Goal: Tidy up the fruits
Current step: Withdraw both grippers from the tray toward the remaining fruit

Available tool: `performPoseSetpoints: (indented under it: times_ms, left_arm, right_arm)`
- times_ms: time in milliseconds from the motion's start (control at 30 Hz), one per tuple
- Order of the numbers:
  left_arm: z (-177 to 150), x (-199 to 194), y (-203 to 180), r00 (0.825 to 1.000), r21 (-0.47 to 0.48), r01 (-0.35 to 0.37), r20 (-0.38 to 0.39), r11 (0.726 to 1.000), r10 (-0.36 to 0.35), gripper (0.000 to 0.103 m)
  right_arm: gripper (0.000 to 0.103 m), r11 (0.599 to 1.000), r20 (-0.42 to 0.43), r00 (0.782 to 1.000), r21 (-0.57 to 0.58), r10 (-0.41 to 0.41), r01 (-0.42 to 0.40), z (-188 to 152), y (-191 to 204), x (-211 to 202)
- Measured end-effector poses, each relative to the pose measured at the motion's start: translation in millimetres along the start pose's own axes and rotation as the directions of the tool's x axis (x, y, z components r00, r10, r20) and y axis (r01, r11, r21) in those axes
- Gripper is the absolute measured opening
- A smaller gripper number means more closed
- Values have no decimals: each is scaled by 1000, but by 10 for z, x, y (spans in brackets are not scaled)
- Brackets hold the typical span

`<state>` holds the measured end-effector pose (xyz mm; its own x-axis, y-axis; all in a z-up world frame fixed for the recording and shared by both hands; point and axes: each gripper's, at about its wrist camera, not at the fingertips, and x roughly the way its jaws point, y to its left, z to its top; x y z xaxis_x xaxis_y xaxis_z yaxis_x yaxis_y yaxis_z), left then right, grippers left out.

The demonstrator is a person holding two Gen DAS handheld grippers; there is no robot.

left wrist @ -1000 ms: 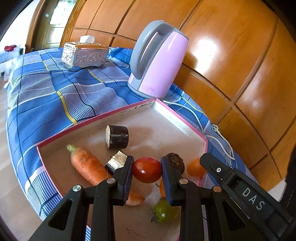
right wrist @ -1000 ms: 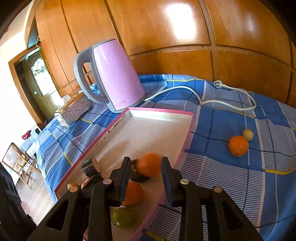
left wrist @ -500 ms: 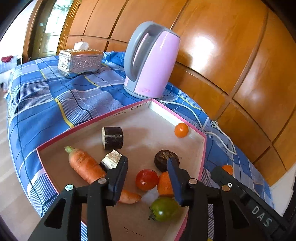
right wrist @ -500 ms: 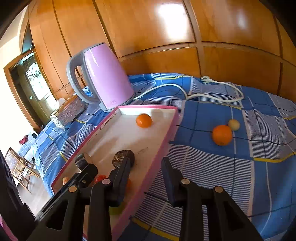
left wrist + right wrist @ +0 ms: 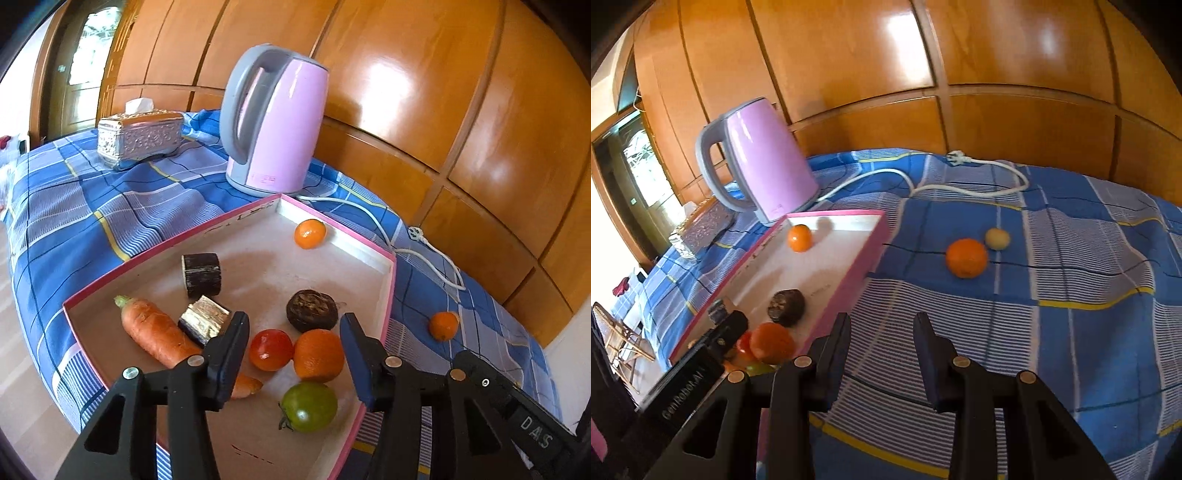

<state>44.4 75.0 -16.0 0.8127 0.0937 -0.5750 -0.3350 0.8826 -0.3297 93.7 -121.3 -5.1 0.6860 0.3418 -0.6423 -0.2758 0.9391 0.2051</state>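
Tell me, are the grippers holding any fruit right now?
No. The left gripper stands open above the tray, and the right gripper is open over the cloth.

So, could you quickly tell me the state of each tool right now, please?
Left tool: open, jaws have just been opening, nothing gripped.
Right tool: open, empty, above the tablecloth.

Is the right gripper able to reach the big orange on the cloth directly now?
Probably yes. The right gripper is open and empty, and only bare tablecloth lies between it and the big orange; the small pale fruit sits behind.
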Motion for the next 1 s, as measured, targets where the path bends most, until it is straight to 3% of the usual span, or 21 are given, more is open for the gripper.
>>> performPoseSetpoints:
  times_ms: [533, 1000]
  left_arm:
    - [-85, -6, -239, 1000, 126, 30, -12, 992, -29, 53]
    - [-237, -20, -589, 993, 275, 120, -35, 954, -114, 53]
  right_arm:
    - [35, 991, 13, 993, 67, -115, 114, -16, -641, -110]
    - [35, 963, 16, 980, 187, -200, 193, -44, -1104, -58]
